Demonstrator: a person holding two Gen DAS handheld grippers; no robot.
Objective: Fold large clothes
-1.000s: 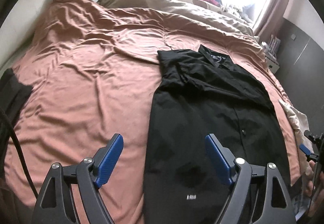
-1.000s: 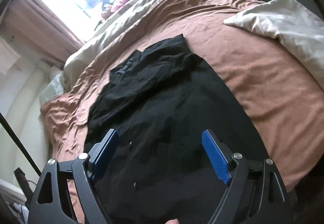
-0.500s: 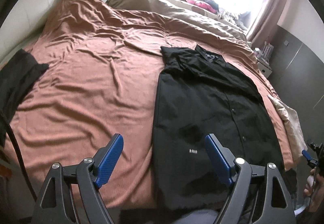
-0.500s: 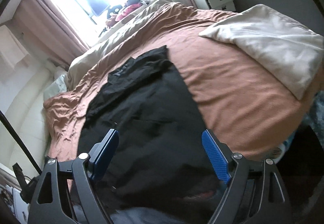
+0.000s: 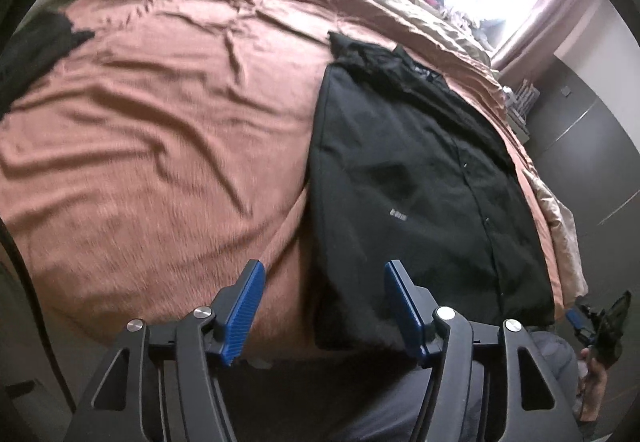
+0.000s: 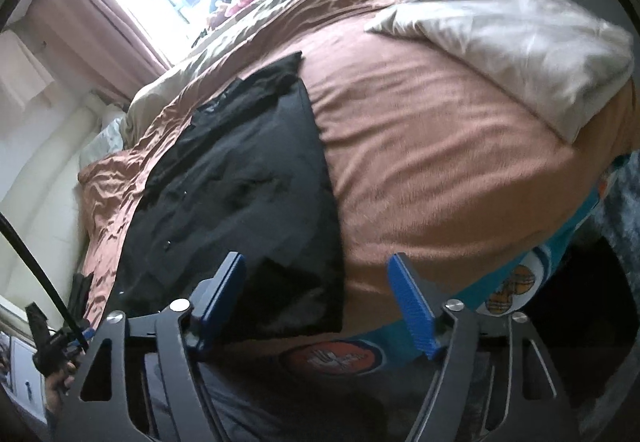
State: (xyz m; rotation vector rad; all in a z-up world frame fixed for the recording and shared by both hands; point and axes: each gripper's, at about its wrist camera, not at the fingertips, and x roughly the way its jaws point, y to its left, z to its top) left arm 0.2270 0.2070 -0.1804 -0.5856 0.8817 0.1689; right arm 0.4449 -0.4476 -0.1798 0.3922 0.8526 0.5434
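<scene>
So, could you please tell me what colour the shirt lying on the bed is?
Black: the shirt shows best in the left wrist view.

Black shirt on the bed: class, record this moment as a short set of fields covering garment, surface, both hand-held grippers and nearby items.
garment: black shirt, laid flat, sleeves folded in
surface: rust-coloured bedsheet
left hand-held gripper: open, empty, off the shirt
right hand-held gripper: open, empty, off the shirt
nearby: cream pillow at the bed's corner

A matt black cloth shirt (image 5: 420, 178) is seen on a creased, faintly shiny rust bedsheet (image 5: 160, 130); ribbed blue plastic pads (image 5: 244, 306) are carried by the tongs.
</scene>
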